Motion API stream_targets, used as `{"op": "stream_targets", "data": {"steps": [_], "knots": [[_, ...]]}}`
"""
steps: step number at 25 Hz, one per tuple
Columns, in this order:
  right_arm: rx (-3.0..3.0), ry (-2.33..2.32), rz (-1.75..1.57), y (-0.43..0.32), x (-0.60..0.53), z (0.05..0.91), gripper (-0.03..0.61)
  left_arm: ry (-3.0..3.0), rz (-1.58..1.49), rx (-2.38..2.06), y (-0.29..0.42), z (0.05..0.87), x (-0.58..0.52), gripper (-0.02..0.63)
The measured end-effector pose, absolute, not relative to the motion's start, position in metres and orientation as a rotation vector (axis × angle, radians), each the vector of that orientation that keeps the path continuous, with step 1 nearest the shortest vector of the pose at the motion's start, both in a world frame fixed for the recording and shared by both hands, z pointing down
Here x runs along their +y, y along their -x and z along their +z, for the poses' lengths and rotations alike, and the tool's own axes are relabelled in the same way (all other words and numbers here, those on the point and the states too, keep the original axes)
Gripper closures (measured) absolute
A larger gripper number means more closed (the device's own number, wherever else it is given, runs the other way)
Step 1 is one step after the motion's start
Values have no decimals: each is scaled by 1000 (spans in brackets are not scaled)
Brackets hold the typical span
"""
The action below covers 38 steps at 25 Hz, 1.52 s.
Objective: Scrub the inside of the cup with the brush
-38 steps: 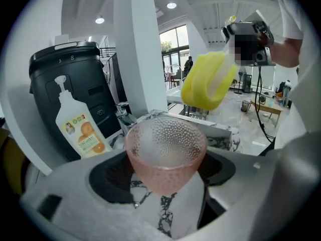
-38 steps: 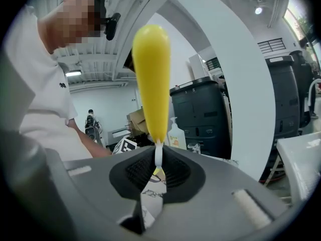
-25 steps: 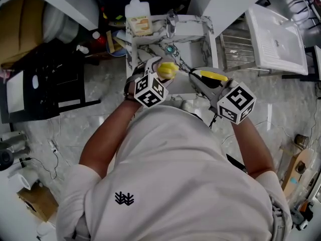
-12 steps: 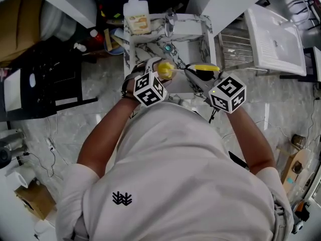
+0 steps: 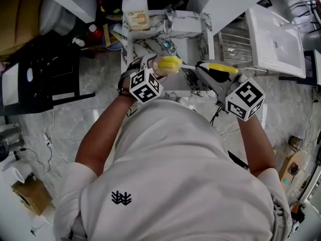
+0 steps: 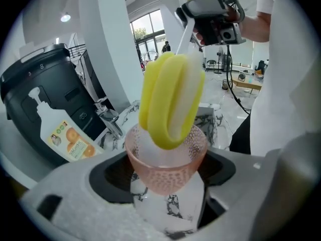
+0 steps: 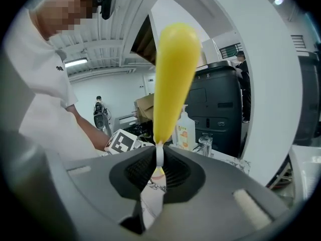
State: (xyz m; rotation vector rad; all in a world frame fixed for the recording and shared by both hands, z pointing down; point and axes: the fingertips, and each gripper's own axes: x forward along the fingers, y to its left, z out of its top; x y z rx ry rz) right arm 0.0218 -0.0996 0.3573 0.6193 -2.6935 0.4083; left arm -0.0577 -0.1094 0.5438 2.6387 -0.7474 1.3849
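The left gripper [image 6: 163, 178] has its jaws set wide and pressed to the sides of the pink cup [image 6: 165, 167], holding it above the marble sink [image 5: 203, 46]. The right gripper [image 7: 158, 172] is clamped hard on the thin white neck of the brush [image 7: 173, 79]. The yellow sponge head [image 6: 170, 102] sits at the cup's mouth, seemingly only its tip inside, though depth is hard to judge. I'd call this the scrubbing step: next, push the head deeper and work it round the wall.

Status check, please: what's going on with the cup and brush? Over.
Left gripper shut on pink cup. Right gripper shut on brush. Sponge head tip in cup mouth. Nothing blocking.
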Motion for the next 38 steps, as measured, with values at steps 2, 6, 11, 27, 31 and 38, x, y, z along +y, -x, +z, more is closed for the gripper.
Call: {"op": "stream_targets", "data": {"steps": [2, 6, 11, 27, 31, 38], "knots": [[-2700, -620, 410, -23, -98, 354, 534, -2636, 1395, -748, 56, 545, -110, 238], [-2705, -576, 397, -15, -88, 355, 534, -2647, 1411, -743, 50, 544, -108, 238], [-2644, -490, 314, 1, -80, 377, 534, -2694, 1416, -703, 35, 538, -104, 238], [-2654, -521, 295, -1, -100, 379, 534, -2743, 1544, -603, 28, 544, -94, 238], [-2691, -546, 301, -11, -99, 359, 534, -2727, 1543, -614, 32, 547, -98, 238], [-2682, -522, 282, -9, -89, 363, 534, -2717, 1474, -637, 24, 540, -105, 236]]}}
